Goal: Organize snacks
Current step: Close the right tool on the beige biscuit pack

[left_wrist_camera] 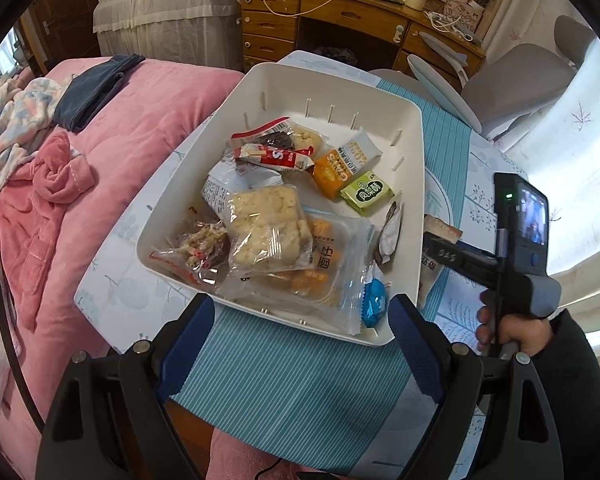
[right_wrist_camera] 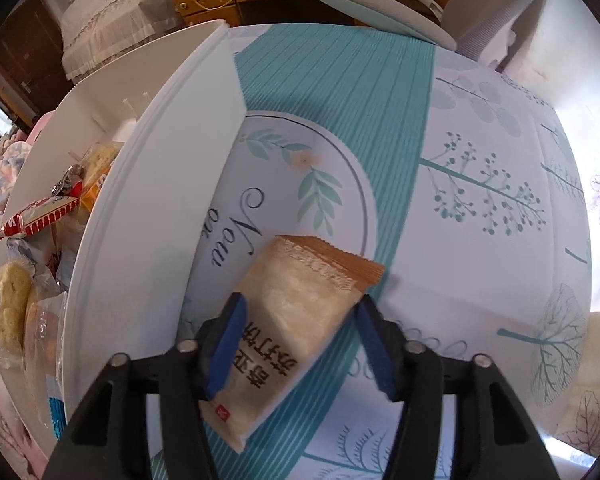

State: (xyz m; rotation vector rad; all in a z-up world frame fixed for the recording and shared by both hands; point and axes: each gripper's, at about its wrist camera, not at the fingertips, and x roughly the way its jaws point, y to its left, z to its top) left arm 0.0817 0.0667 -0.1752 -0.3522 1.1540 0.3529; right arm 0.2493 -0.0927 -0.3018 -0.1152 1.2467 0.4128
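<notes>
A white bin (left_wrist_camera: 408, 184) on the table holds several snack packets, among them a clear pack of pale crackers (left_wrist_camera: 266, 228) and an orange packet (left_wrist_camera: 334, 170). My left gripper (left_wrist_camera: 300, 320) is open and empty, hovering just short of the bin's near rim. My right gripper (right_wrist_camera: 300, 340) is down at the table to the right of the bin (right_wrist_camera: 156, 216), its jaws around a beige soda cracker packet (right_wrist_camera: 296, 316) that lies on the tablecloth; both pads sit at the packet's edges. In the left wrist view the right gripper (left_wrist_camera: 440, 244) shows beside the bin.
A pink bed (left_wrist_camera: 132, 128) with clothes lies left of the table. A grey chair (left_wrist_camera: 512, 92) and a wooden desk (left_wrist_camera: 340, 20) stand behind it. The tablecloth (right_wrist_camera: 480, 200) with a teal stripe extends to the right.
</notes>
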